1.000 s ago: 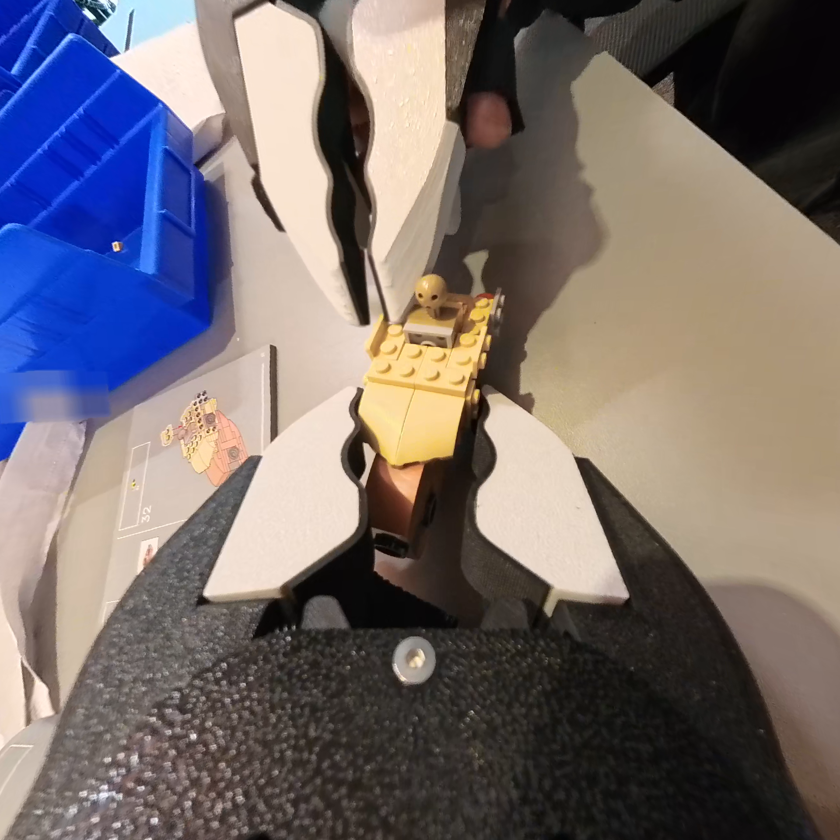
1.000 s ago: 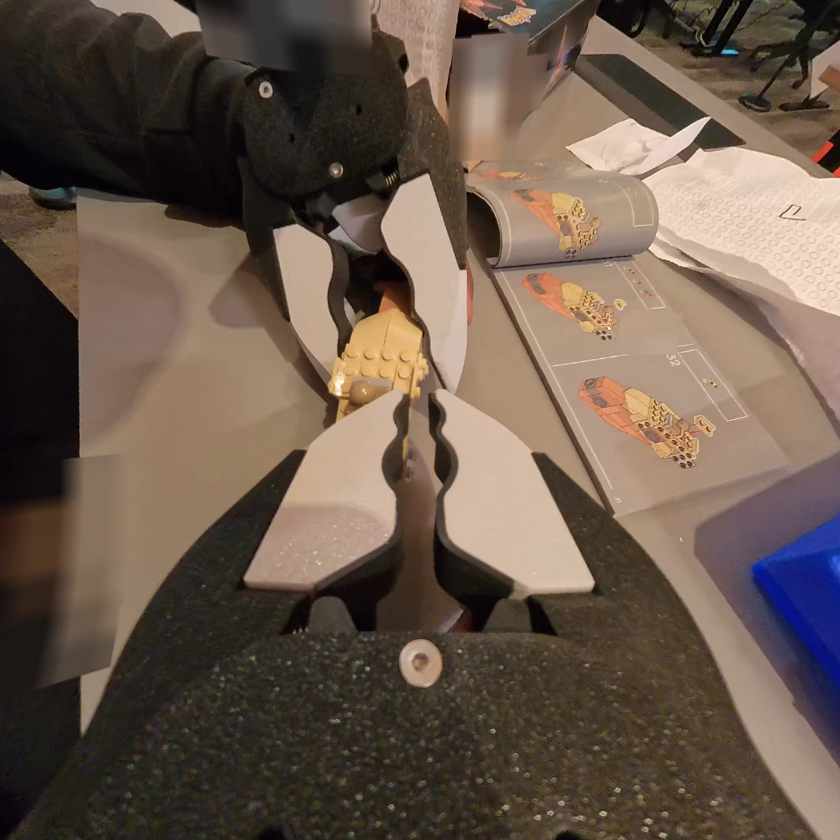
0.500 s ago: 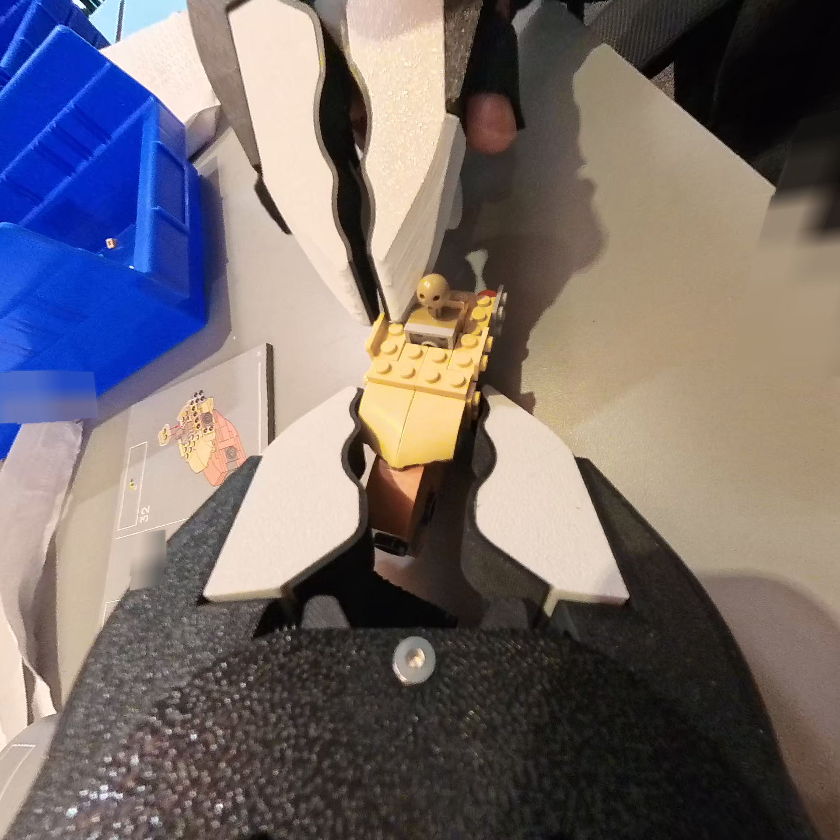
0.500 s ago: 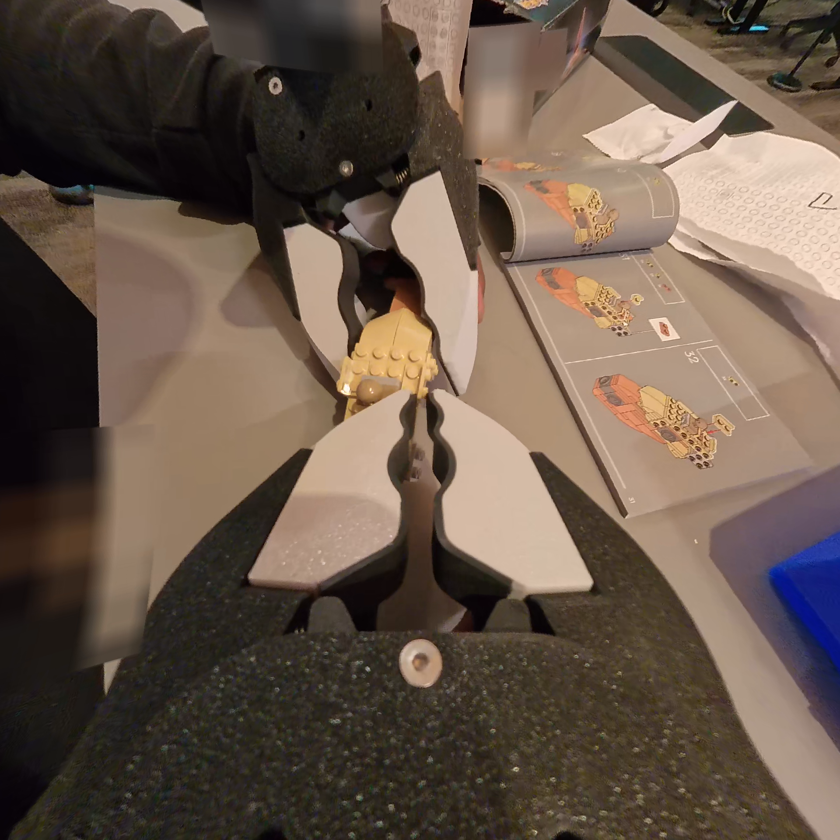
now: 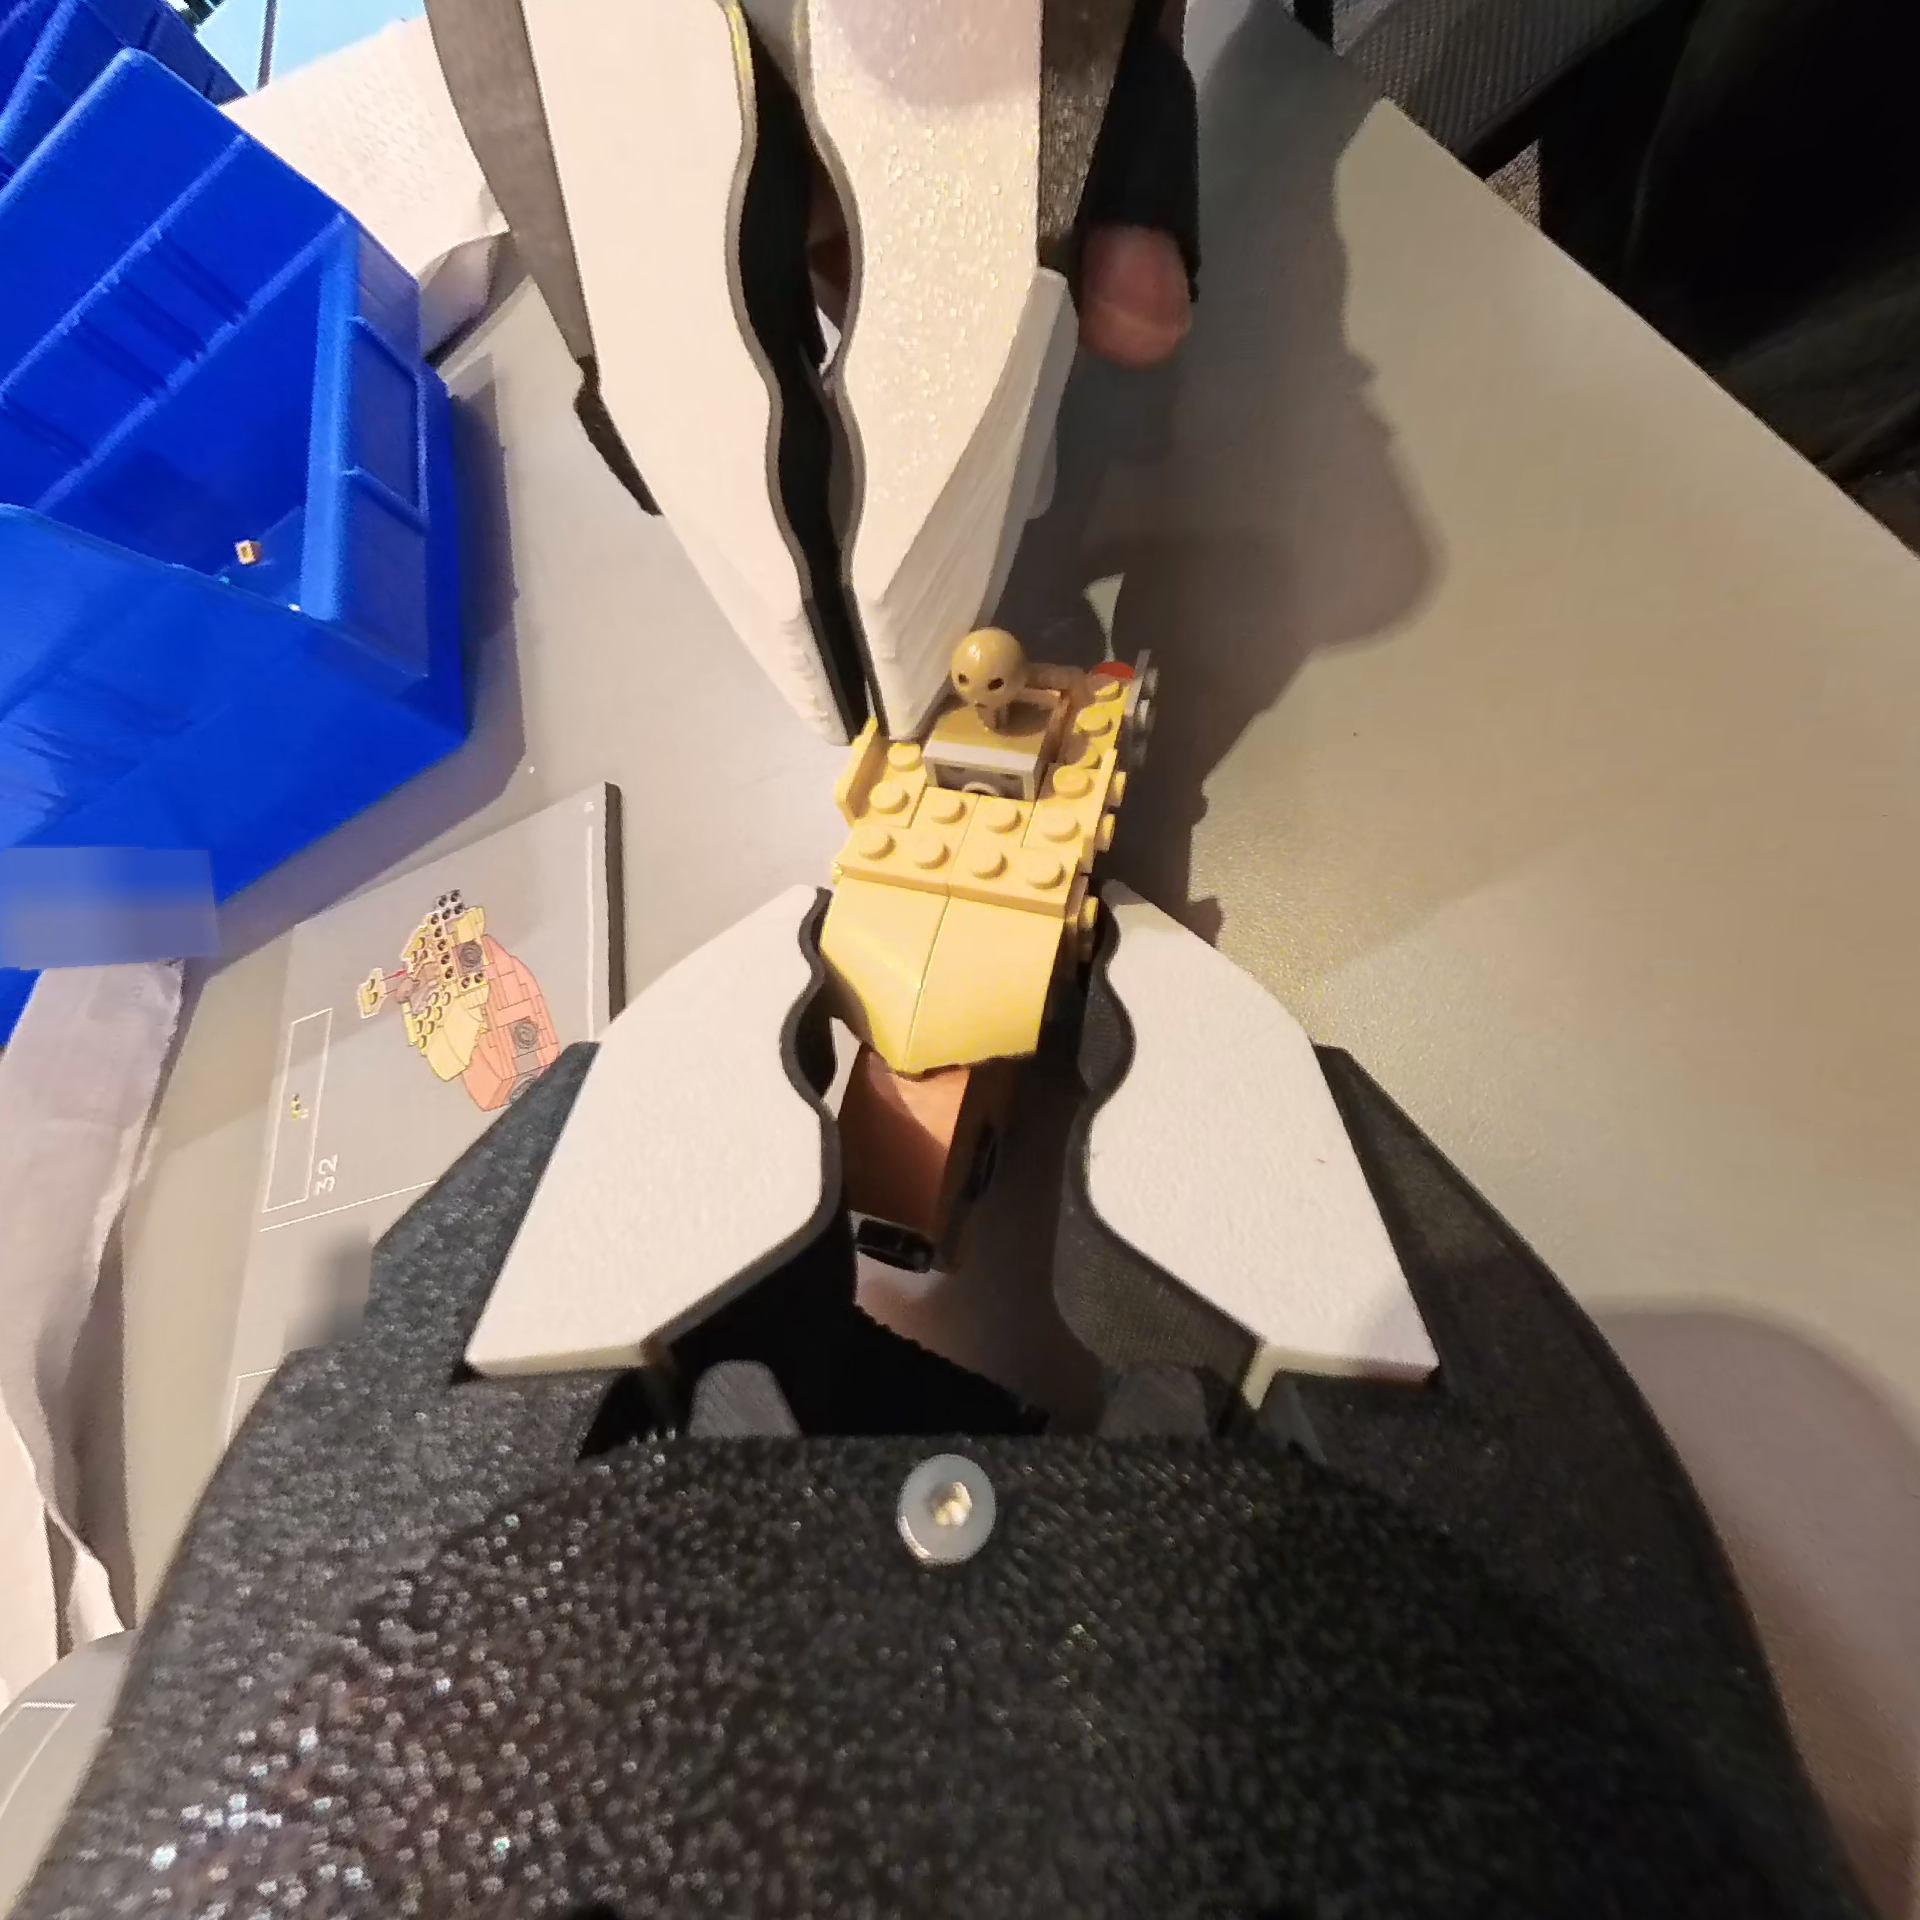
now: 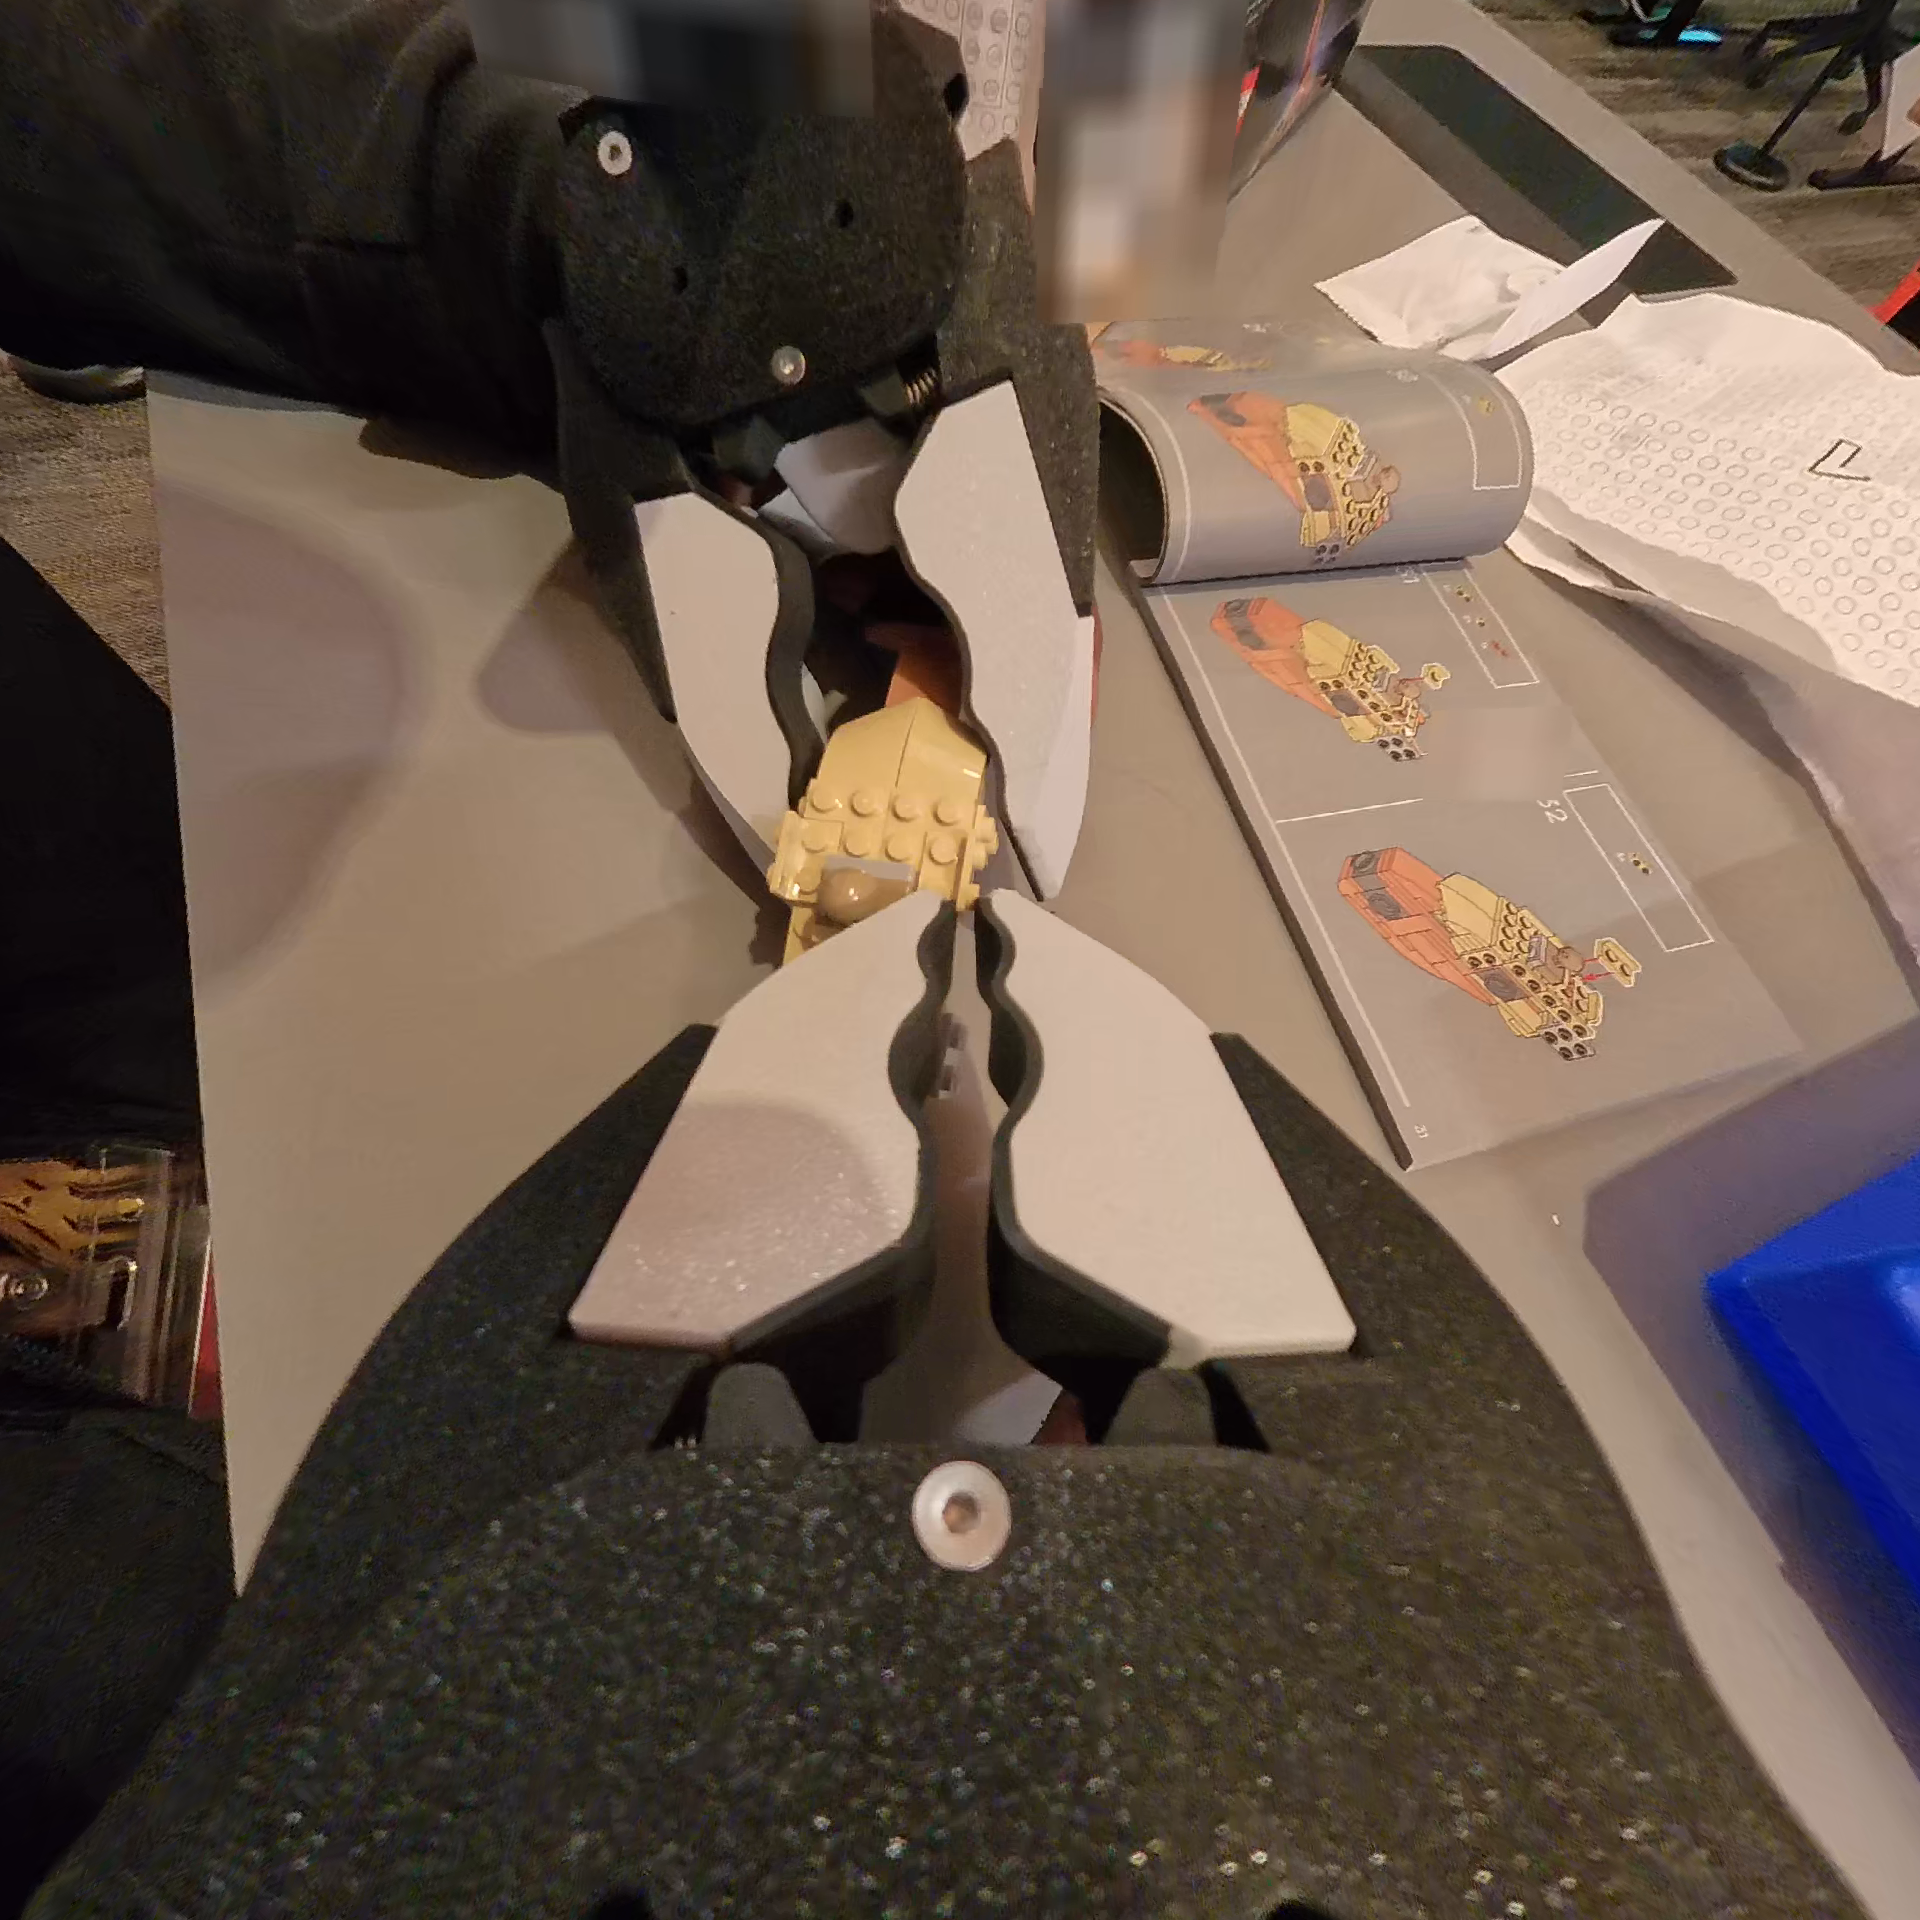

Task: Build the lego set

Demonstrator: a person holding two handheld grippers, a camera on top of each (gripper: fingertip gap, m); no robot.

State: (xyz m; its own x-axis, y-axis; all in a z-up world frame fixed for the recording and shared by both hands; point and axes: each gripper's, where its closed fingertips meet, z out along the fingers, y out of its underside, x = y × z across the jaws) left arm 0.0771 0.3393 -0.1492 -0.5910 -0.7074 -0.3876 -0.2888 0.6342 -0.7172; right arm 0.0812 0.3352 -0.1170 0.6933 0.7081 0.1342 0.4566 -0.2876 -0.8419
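Left wrist view puts the left gripper (image 5: pixel 951 935) pinching the lego model (image 5: pixel 961 883) across its smooth tan hood, the brown tail end tucked back between the fingers, the studded deck and its small round-headed figure (image 5: pixel 987 670) jutting forward; the right gripper (image 5: pixel 847 686) meets that far end from straight ahead, its fingers pressed almost together, and whether they pinch a small piece I cannot tell; beyond and to the left lie the instruction booklet (image 5: pixel 457 997) and a blue bin (image 5: pixel 208 468) on the grey table (image 5: pixel 1507 779). Risks, as I judge them: the hood is sloped and slick, so a hard push from the right could pivot the model out of the grip; a tip landing off-centre could knock the figure loose.
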